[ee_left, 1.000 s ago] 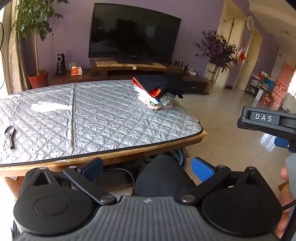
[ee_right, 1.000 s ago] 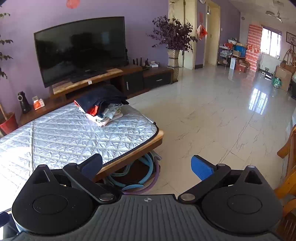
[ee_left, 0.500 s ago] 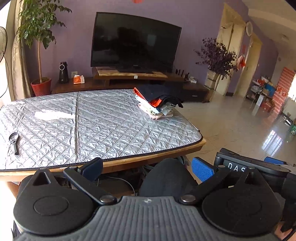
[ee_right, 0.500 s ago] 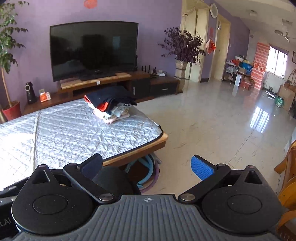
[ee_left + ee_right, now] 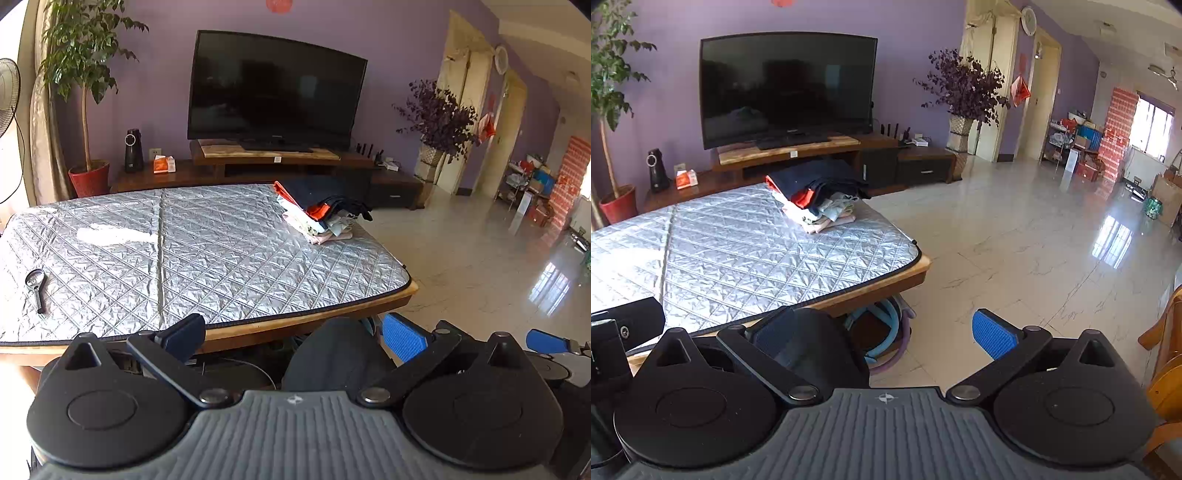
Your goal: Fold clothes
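Observation:
A stack of folded clothes [image 5: 321, 212], dark blue on top with orange and pale layers under it, rests at the far right end of the silver quilted table cover [image 5: 184, 251]. The same stack of clothes [image 5: 816, 199] shows in the right wrist view on the cover [image 5: 738, 258]. My left gripper [image 5: 293, 334] is open and empty, held short of the table's near edge. My right gripper [image 5: 884, 332] is open and empty too, just off the table's near right corner. A dark rounded object lies below both grippers.
A small magnifying glass [image 5: 36, 284] lies on the cover's left. A TV [image 5: 273, 88] on a wooden stand, potted plants [image 5: 86, 110] and a fan [image 5: 7, 96] stand behind. Coiled hoses [image 5: 886, 332] lie under the table. Shiny tile floor [image 5: 1034, 240] spreads right; a wooden chair [image 5: 1167, 350] is at right.
Both grippers rose and tilted up, so the table sits lower in view. The right gripper dropped from mid right of the left view to its lower right corner. Both stay open.

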`<move>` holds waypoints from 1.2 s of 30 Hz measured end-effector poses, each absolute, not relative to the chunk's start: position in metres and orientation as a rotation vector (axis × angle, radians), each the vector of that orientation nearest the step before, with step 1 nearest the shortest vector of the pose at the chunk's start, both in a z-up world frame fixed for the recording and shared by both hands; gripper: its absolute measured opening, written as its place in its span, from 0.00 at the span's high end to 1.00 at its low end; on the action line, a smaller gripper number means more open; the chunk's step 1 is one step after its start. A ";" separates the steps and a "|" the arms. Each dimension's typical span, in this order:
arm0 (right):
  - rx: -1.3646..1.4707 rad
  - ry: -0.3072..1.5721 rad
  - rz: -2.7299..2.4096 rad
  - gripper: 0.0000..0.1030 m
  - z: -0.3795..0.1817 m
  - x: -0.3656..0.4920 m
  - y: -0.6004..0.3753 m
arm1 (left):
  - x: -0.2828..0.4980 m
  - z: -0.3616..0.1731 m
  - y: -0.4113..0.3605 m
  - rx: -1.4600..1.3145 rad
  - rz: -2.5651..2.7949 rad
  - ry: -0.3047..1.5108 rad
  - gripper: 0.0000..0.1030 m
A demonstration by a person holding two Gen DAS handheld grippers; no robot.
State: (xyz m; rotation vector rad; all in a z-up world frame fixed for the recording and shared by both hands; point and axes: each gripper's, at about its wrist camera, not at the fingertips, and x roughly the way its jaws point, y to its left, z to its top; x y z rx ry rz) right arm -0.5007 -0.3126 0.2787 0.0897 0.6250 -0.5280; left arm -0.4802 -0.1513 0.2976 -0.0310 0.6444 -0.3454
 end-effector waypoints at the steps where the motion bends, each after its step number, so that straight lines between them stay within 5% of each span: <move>1: 0.081 0.630 -0.526 0.00 0.278 -0.500 -0.311 | -0.480 0.298 -0.151 -0.030 -0.346 0.646 0.01; 36: 0.051 0.621 -0.516 0.00 0.278 -0.505 -0.306 | -0.473 0.304 -0.152 -0.039 -0.365 0.660 0.01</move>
